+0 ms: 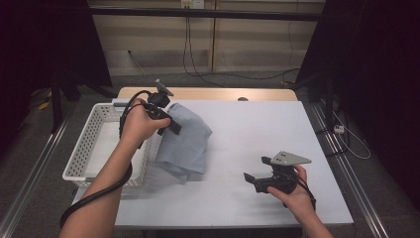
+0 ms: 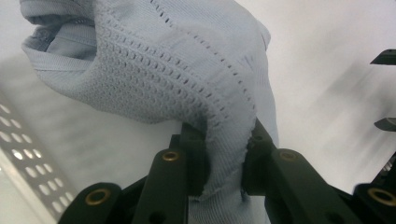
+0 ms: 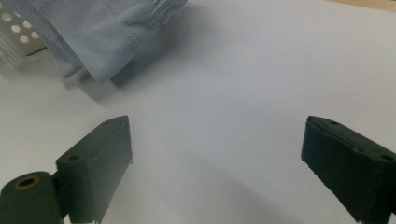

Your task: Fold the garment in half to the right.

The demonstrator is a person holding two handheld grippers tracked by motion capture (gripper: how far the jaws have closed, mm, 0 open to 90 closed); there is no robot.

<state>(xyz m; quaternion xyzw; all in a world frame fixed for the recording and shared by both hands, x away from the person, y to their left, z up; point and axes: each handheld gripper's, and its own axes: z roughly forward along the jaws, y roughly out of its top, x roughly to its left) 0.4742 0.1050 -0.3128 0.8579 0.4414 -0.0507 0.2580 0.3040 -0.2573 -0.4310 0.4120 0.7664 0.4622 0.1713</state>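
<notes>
White perforated plastic marks the far left of the scene: a rectangular laundry-style basket (image 1: 86, 144) sits at the left edge of the white table (image 1: 257, 144), and from the high view its inside looks bare. Just to its right, the left gripper (image 1: 171, 126) is held up above the table, its jaws clamped on a fold of the pale blue knitted garment (image 1: 185, 141). In the left gripper view the ribbed, eyelet-patterned cloth (image 2: 187, 70) is pinched tight between the two black jaws and bulges out above them. The rest of the garment hangs from that grip, with its lower end draped and bunched on the table right beside the basket's near corner, partly lifted and partly resting.

Farther right, well apart from the cloth, the right gripper (image 1: 257, 173) hovers low over bare table near the front edge, pointed towards the garment. Its jaws stand wide apart with nothing between them, and the right gripper view shows the garment's hem (image 3: 107, 42) some way ahead.

By my reading, the work is at an early-to-middle stage: the garment is picked up by one hand, but it is neither spread flat, folded, nor inside the basket. Whatever comes next likely needs the right gripper to take a second hold.
</notes>
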